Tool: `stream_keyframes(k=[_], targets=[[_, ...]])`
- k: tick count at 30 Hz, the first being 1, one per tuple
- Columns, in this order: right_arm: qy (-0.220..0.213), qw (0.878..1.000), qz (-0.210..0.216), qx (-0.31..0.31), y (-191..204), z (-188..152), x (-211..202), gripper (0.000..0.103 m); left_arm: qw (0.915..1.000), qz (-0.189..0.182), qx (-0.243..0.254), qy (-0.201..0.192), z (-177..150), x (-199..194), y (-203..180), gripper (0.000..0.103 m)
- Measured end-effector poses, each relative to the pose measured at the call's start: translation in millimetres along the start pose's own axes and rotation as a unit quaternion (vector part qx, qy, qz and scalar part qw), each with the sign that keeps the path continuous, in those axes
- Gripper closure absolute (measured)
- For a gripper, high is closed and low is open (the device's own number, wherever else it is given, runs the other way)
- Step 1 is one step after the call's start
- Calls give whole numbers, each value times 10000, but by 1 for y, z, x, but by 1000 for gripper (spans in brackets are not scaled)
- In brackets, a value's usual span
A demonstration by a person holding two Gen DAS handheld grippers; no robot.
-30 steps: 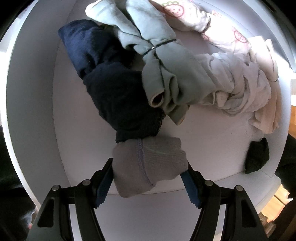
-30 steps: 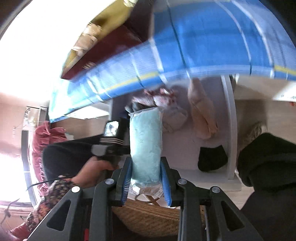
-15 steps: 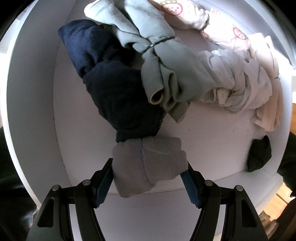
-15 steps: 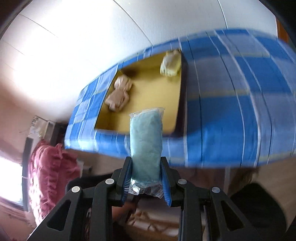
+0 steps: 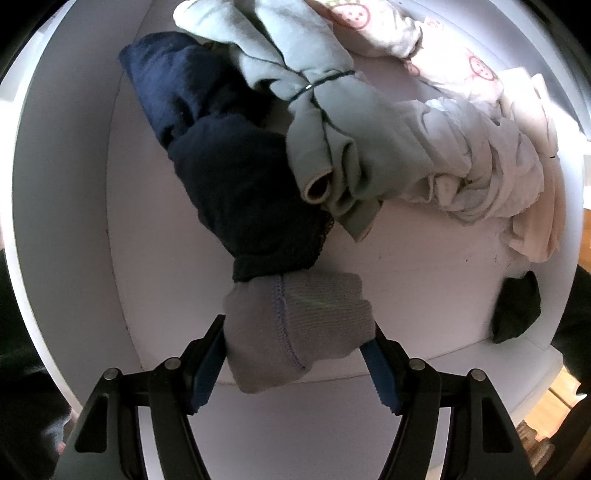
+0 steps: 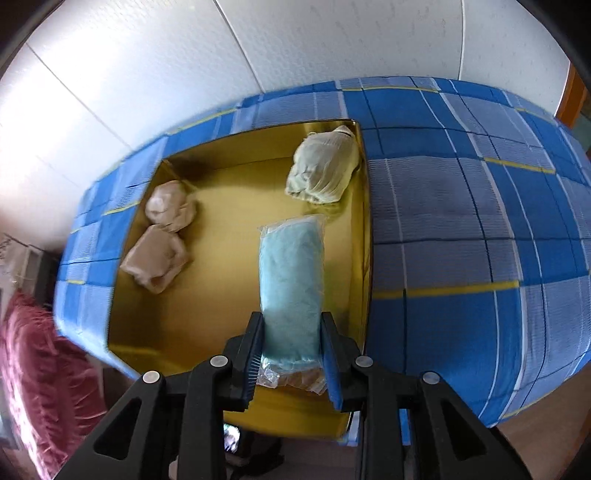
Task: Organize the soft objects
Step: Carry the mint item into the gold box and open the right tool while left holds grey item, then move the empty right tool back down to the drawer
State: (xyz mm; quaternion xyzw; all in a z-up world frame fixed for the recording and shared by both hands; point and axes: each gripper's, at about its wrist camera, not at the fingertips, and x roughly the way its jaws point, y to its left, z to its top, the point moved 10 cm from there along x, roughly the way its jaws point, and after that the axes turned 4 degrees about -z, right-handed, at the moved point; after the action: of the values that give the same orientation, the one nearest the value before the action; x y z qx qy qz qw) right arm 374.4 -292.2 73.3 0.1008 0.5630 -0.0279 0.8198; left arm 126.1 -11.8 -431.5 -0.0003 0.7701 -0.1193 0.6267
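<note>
My left gripper (image 5: 295,354) is shut on a grey rolled sock (image 5: 295,332), held over the front of a white shelf (image 5: 424,295). Behind it lie a navy garment (image 5: 240,184), a pale green bundle (image 5: 332,129) tied with a dark band, white cloth (image 5: 491,173) and a strawberry-print piece (image 5: 369,26). My right gripper (image 6: 291,350) is shut on a light blue cloth in a clear plastic bag (image 6: 291,273), hanging above a gold box (image 6: 229,302). Inside the box lie two beige bundles (image 6: 162,243) at the left and a pale yellow-green bundle (image 6: 321,170) at the far right.
The gold box rests on a blue plaid bedspread (image 6: 461,240) against a white wall (image 6: 221,55). A small black item (image 5: 517,310) lies at the shelf's right front corner. A pink ruffled fabric (image 6: 33,369) hangs at the lower left of the right wrist view.
My right gripper has swung with the bagged blue cloth from the shelf area up over the bed and now looks down into the gold box. The left gripper and its sock have stayed still.
</note>
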Motion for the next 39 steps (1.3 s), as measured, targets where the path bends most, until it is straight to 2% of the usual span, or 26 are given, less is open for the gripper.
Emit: stream_keyframes(k=[3,6,9,13,19,27,33,37,39], targets=[[-92,9990,-386,-187,-3,7,9,74,10000,20,24,6,0,1,0,33],[-231,9975,-573,-342,-6,17,18,70,10000,28,27,10,1,1,1,33],[-357,9963,-638,-459,-9,21,15,65,10000,23,27,10,1,1,1,33],[-778,9947,-473,-467,-14,18,-10,63,10000,39,33,14,2,0,0,33],[-1270,9894,-285,-639,-24,-11,-42,62,10000,74,52,10,2,0,-4,32],[-1459,9869,-4,-692,-41,-78,-60,62,10000,44,53,-8,2,0,-4,32],[-1181,9902,13,-746,-56,-143,-41,62,10000,44,74,-19,1,3,-1,32],[-689,9953,121,-665,-62,-189,-7,62,10000,31,68,-32,1,3,-2,32],[-300,9975,204,-609,-62,-213,19,62,9999,36,85,-43,0,3,-2,32]])
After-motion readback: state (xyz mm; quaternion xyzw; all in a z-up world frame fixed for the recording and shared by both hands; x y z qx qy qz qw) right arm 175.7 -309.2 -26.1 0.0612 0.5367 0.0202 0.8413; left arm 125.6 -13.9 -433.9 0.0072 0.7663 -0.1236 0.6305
